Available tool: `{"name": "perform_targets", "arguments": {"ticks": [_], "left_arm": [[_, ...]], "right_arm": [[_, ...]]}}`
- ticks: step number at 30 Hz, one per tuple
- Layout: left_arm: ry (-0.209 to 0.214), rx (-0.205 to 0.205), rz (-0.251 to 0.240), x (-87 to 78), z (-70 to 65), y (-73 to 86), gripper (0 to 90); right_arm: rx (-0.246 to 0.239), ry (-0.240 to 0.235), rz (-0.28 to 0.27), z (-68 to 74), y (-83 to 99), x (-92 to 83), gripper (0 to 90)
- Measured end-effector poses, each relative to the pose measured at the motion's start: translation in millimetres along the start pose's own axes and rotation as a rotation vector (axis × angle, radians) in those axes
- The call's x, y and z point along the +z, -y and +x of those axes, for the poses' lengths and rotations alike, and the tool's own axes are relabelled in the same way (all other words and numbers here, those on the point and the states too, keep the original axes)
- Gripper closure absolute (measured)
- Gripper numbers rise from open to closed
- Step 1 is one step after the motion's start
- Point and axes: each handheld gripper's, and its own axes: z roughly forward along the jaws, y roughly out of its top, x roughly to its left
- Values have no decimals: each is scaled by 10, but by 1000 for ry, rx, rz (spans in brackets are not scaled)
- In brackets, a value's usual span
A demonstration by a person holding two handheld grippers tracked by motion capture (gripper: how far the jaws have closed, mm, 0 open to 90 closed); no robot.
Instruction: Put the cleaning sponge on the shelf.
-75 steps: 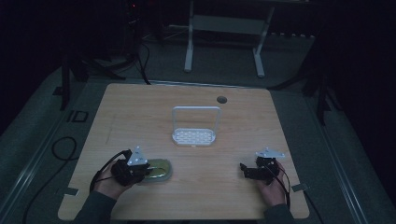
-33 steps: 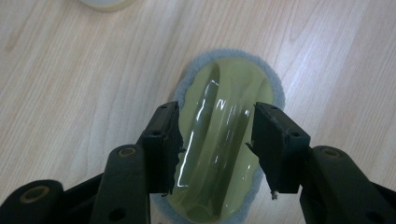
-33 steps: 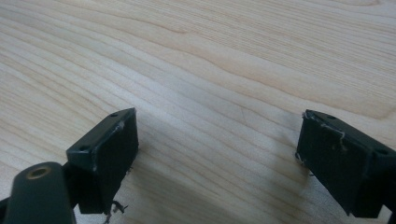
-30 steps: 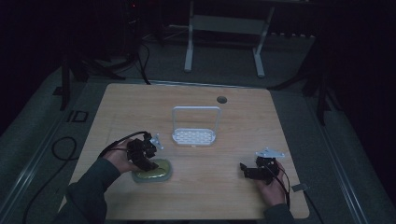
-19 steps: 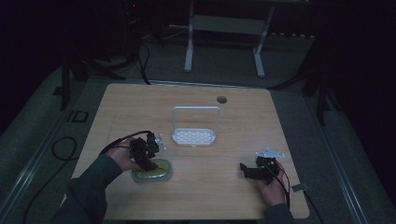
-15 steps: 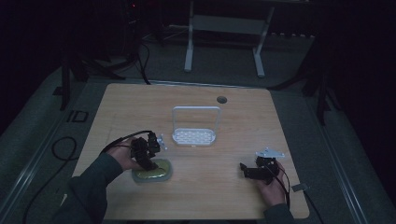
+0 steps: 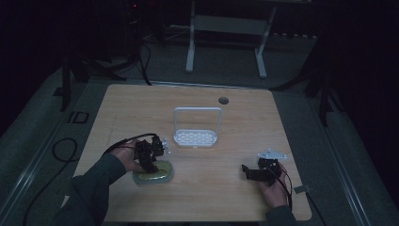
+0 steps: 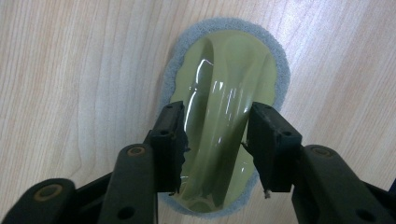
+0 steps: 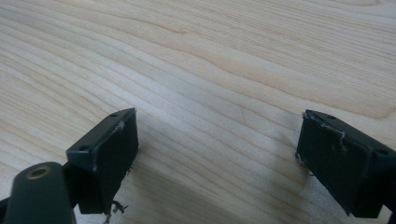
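Our left gripper [image 8: 215,140] points down over yellow-green scrubber [image 8: 226,93] lying on table [image 7: 235,197] near left front. Jaws have just been closing, now straddling its raised handle, pads near but grip not yet firm. We should center on ridge, squeeze evenly, then lift straight. Right gripper [image 9: 217,163] rests wide open, empty, near right front.

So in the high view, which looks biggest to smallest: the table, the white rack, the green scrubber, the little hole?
1. table
2. white rack
3. green scrubber, slightly smaller than the rack, though nearer the camera
4. little hole
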Motion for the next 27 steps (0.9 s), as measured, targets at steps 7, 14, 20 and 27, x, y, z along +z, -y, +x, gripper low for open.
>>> {"name": "perform_targets", "arguments": {"ticks": [7, 14, 20, 27], "left_arm": [[4, 15, 50, 18, -7, -48, 612], [9, 32, 81, 51, -10, -72, 645], [5, 42, 100, 53, -16, -78, 687], [5, 53, 140, 60, -28, -102, 699]], "right_arm": [[0, 0, 0, 0, 0, 0, 123], [0, 0, 0, 0, 0, 0, 123], [0, 0, 0, 0, 0, 1, 123], [0, 0, 0, 0, -1, 1, 123]]}}
